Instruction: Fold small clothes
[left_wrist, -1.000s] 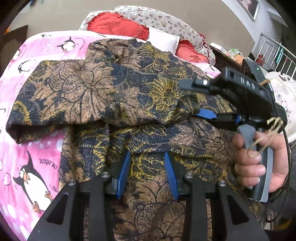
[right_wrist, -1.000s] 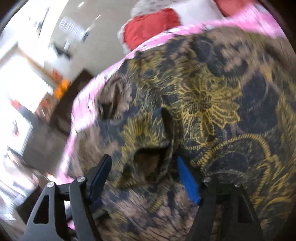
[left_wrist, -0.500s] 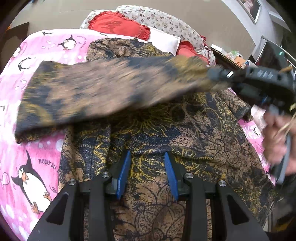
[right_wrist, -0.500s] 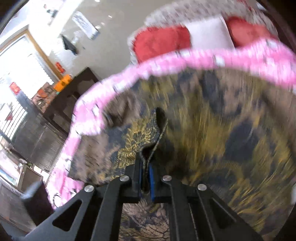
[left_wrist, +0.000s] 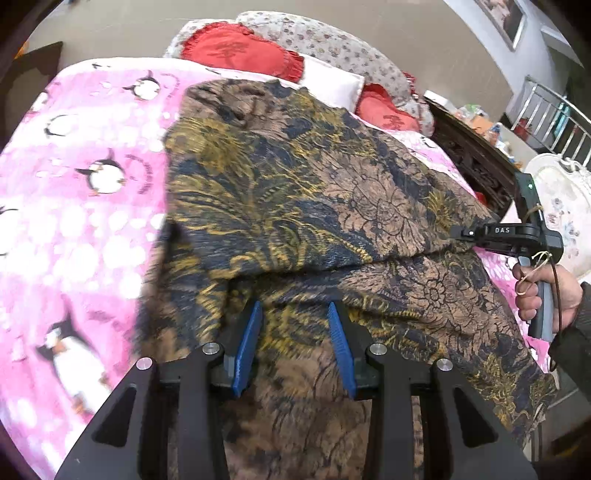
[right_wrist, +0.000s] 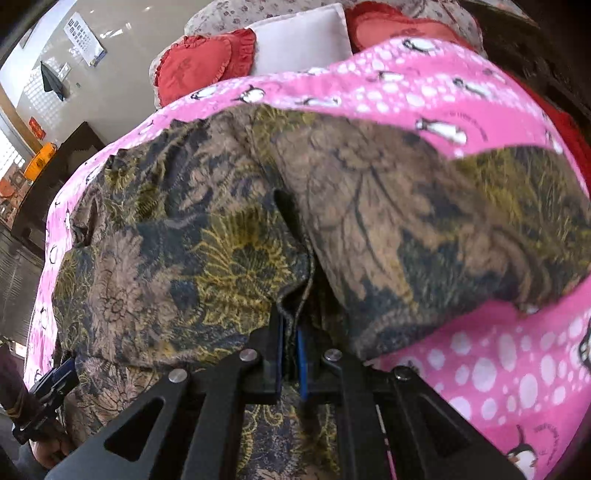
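Observation:
A brown, navy and gold floral garment (left_wrist: 303, 206) lies spread on a pink penguin blanket (left_wrist: 85, 221). My left gripper (left_wrist: 294, 332) is at the garment's near part, and its blue pads (left_wrist: 246, 343) grip a bunch of cloth between them. At the right of the left wrist view a hand holds my right gripper (left_wrist: 458, 236), which is shut on a fold of the garment drawn across the body. The right wrist view shows that gripper (right_wrist: 291, 325) with its pads pressed together on the cloth edge (right_wrist: 295, 280). The left gripper (right_wrist: 55, 380) shows at the lower left there.
Red heart cushions (left_wrist: 236, 48), a white pillow (left_wrist: 332, 86) and a flowered pillow (left_wrist: 325, 40) lie at the head of the bed. A dark cabinet (left_wrist: 472, 158) and a metal rail (left_wrist: 550, 110) stand to the right. Bare blanket (right_wrist: 491, 362) shows beside the garment.
The right gripper went from open to shut on the sleeve part. It then carried that part from the left side across the garment to the right. The left gripper stayed put.

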